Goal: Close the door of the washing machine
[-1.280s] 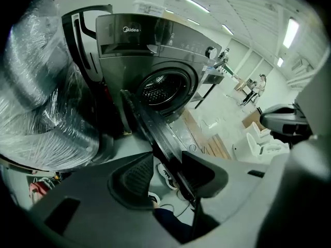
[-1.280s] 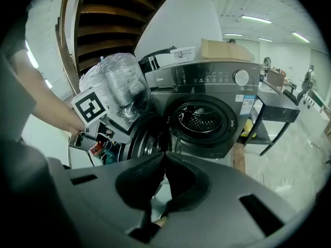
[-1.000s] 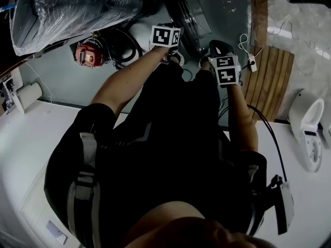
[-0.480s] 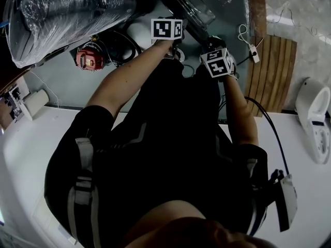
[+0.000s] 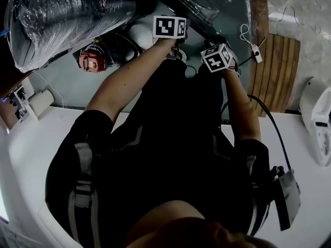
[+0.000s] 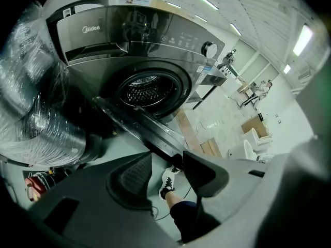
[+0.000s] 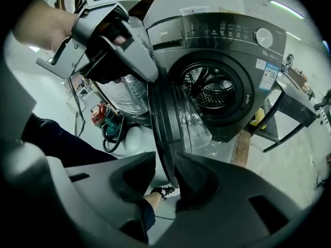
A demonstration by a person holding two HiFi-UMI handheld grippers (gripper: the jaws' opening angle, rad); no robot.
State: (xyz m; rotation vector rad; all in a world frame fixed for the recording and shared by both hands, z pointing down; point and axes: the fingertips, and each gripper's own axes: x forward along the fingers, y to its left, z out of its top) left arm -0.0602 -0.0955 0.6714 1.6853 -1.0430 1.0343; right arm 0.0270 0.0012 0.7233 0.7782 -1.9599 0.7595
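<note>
Zero closure so far. The door of the washing machine stands swung wide out from the front, and both gripper views see it nearly edge-on. The drum is fully exposed and the latch is nowhere near engaged.

Right gripper: its jaws have just been opening and now stand spread. The door's free rim runs down into the gap between the pads, but I see no pad pressing on it, so it's released and grasps nothing.

Left gripper: its jaws have also just been opening a little further and are apart. The end of the door edge sits right at the mouth of the gap, beside the right-hand pad. Contact there is hard to call, but it isn't a clamp. From the right gripper view it hangs by the upper part of the rim, on the door's outer side.

The glass bowl bulges toward the machine, so the outer face is the side to push. The plastic-wrapped bundle lies on that outer side, outside the closing path as far as I can judge.

My read is that we're at the very start. Everything is left: get against the outer face or rim, swing the door toward the opening, and press until it latches.
</note>
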